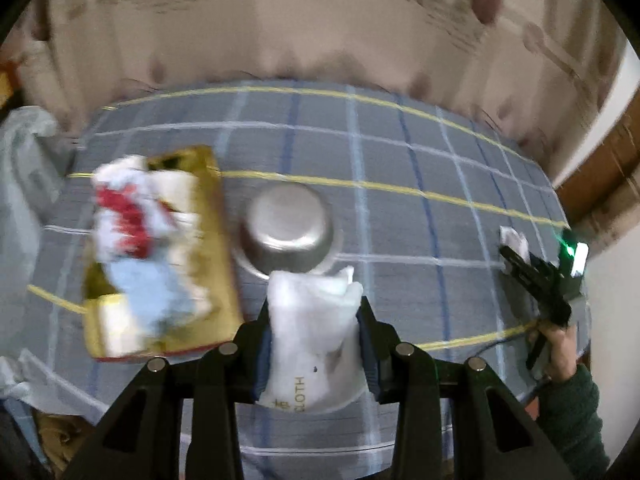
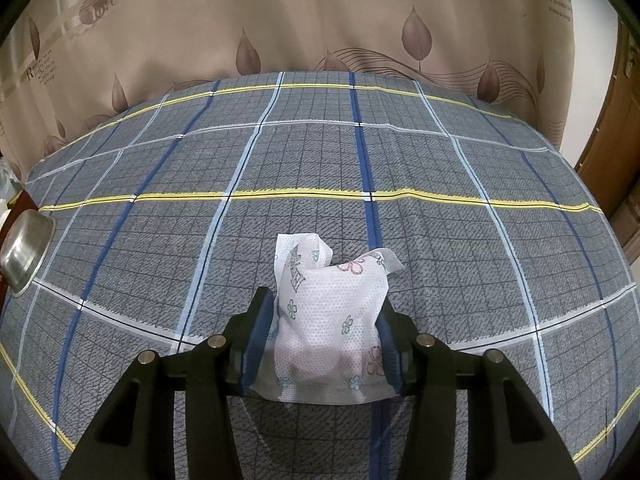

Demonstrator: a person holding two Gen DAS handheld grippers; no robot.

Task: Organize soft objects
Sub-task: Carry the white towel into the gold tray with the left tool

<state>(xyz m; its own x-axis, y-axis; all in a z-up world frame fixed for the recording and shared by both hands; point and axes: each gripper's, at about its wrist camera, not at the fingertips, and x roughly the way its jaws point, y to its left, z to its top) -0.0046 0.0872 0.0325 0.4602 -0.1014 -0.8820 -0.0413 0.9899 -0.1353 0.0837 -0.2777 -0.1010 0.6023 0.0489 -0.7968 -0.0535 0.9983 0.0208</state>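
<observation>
My left gripper [image 1: 314,312] is shut on a white cloth pouch [image 1: 310,328] printed with "CLOTH", held above the plaid bedcover, just in front of an upturned steel bowl [image 1: 290,226]. A gold box [image 1: 192,256] to the left holds several soft items, white, red and pale blue [image 1: 132,232]. My right gripper [image 2: 324,312] is shut on a white flower-printed soft packet [image 2: 332,320] over the bedcover. In the left wrist view the right gripper [image 1: 516,252] shows at the far right with that white packet [image 1: 512,238] in it.
The plaid bedcover [image 2: 320,160] spreads across both views, with a beige leaf-print curtain [image 2: 320,20] behind it. The steel bowl also shows at the left edge of the right wrist view [image 2: 24,248]. Plastic bags [image 1: 24,184] lie left of the box.
</observation>
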